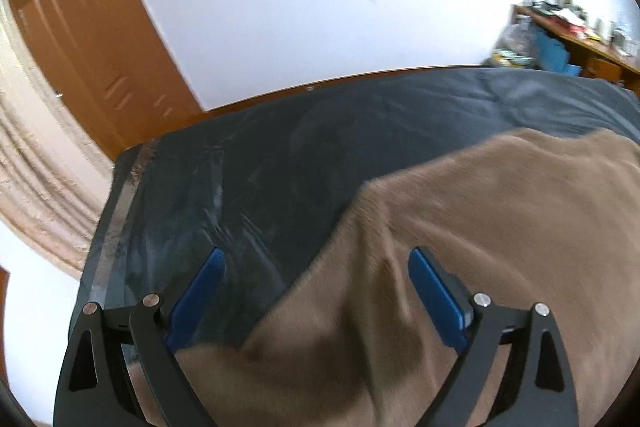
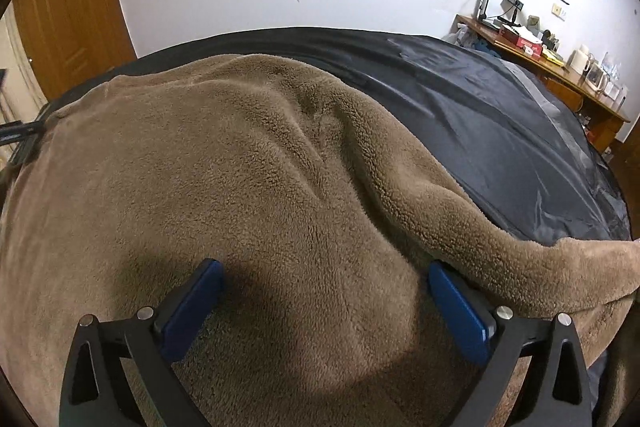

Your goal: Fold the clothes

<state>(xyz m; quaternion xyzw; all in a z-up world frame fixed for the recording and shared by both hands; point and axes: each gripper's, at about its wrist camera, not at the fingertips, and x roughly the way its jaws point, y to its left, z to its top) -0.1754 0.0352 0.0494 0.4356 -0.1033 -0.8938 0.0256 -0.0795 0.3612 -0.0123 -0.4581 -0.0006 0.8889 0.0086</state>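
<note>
Right wrist view: brown fleece (image 2: 248,163) spread wide over dark sheet (image 2: 500,131) on bed, pile side up, a few soft ridges running through the middle. One long fold or sleeve-like strip trails off toward the right edge, lying on top of the main body. Right gripper (image 2: 324,291) spread wide, nothing pinched; blue pads (image 2: 192,307) sit just over the fleece, one each side of a flat patch, casting shadow on it. Whether the tips touch the pile, cannot tell. Left wrist view, blurred: left gripper (image 1: 316,287) also wide apart and empty, poised over the fleece's left edge where it meets the sheet; left pad over bare sheet, right pad over fleece. Fleece edge there runs diagonally, with a bump near the upper corner. Desk (image 2: 560,67) with clutter stands by the far wall, wooden door (image 2: 68,15) at left. Progress, as judged: early. Garment looks laid out and roughly flattened, perhaps one side strip already turned in, but no compact folded shape yet. Left to do: take hold of an edge, bring it across, smooth, repeat until stacked. Loose thick pile likely to slump and drag, so both edges would need a firm pinch.
</note>
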